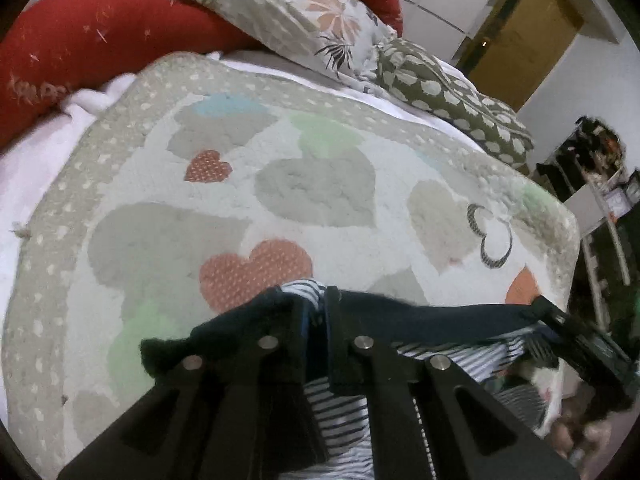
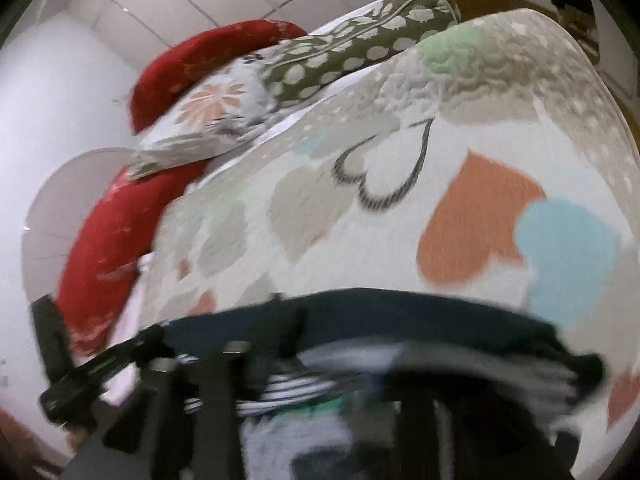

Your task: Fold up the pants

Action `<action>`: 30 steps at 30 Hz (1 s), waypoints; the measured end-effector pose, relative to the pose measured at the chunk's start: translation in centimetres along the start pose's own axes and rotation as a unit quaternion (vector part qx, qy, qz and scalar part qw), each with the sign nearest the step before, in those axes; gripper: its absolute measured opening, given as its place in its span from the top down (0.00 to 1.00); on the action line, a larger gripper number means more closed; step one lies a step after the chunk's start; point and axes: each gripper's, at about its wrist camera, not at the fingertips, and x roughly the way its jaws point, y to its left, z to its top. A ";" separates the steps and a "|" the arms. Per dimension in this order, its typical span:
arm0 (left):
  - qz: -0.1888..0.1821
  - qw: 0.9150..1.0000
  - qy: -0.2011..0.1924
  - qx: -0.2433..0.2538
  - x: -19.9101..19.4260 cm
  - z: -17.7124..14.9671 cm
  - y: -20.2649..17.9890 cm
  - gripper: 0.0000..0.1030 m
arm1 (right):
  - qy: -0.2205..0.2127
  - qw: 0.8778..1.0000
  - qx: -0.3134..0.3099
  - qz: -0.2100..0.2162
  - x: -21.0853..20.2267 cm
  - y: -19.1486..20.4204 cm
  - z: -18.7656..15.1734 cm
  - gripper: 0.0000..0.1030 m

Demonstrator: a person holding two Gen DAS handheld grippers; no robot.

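Early stage: left hand-held gripper (image 1: 316,308) clamped on the pants (image 1: 420,310) edge, held above the bed (image 1: 160,184) quilt. Right hand-held gripper (image 2: 256,332) blurred, grip unclear. No fold visible; all folding left.

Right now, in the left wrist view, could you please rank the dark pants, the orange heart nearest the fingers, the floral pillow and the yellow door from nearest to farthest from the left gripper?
1. dark pants: clamped in the left gripper, edge running right.
2. orange heart: on the quilt just beyond the fingertips, slightly left.
3. floral pillow: at the bed's far end.
4. yellow door: past the bed, upper right.
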 end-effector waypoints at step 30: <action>0.016 0.995 0.053 0.083 -2.4 -15.1 1.9 0.87 | -0.034 0.995 -0.011 -0.094 -6.1 -8.5 -12.2 0.81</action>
